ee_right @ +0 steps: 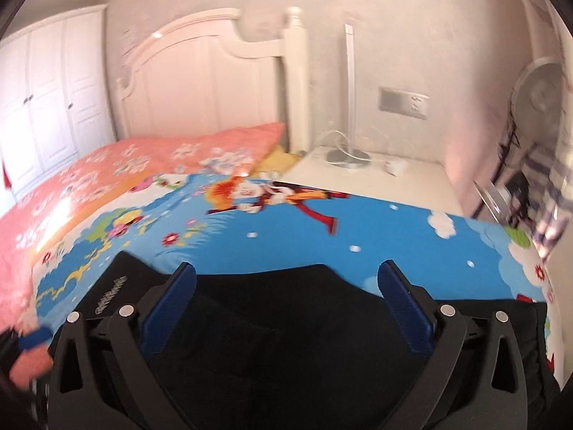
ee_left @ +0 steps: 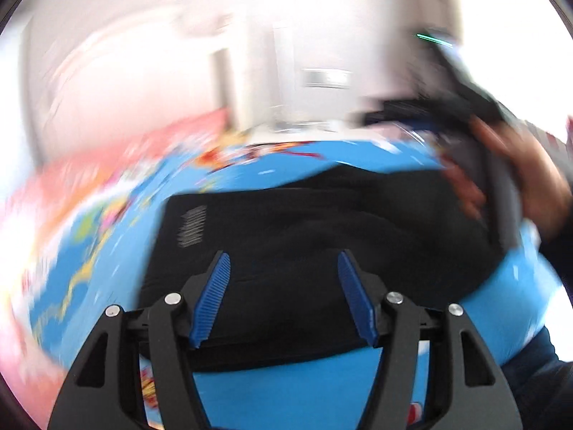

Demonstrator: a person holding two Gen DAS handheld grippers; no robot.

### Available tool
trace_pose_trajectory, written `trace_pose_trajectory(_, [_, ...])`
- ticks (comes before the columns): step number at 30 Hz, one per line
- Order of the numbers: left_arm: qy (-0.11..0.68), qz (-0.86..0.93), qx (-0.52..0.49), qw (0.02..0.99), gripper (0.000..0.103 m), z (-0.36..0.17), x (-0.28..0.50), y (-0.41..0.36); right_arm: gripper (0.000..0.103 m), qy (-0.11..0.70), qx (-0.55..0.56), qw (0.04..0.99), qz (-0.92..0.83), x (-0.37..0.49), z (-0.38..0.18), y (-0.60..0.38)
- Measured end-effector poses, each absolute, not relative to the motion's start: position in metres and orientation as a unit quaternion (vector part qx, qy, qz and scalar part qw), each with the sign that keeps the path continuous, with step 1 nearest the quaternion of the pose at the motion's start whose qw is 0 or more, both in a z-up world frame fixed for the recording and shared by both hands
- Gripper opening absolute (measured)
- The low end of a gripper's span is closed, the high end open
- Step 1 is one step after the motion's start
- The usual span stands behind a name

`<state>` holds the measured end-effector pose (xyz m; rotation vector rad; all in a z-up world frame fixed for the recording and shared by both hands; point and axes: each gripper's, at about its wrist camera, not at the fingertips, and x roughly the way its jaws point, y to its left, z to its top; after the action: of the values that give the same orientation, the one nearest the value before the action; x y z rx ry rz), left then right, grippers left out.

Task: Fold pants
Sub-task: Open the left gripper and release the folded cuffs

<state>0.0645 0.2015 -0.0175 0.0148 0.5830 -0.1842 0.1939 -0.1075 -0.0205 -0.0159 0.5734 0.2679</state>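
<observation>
On the black pants (ee_right: 272, 322), white lettering (ee_right: 111, 295) shows, unreadable.

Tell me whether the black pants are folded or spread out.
Folded: the black pants lie as a compact layered block on the blue bedsheet, no separate legs showing.

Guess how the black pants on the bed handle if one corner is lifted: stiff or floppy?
Likely floppy: the black pants lie flat in soft folds on the blue sheet. Probably light. A lifted corner would likely drape and may undo the fold.
</observation>
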Motion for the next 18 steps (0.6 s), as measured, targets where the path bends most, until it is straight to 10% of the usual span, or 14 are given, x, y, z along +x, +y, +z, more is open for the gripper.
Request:
trace_pose_trajectory(9, [0.428, 0.008, -0.074, 0.901, 0.082, -0.065, 0.089, 0.272, 0.098, 0.388, -0.058, 0.9, 0.192, 0.183, -0.087, -0.021])
trace_pose_trajectory(18, [0.328, 0.071, 0.026, 0.942, 0.101, -0.031, 0.109, 0.254, 0.098, 0.431, -0.063, 0.881, 0.182, 0.188, -0.127, -0.022])
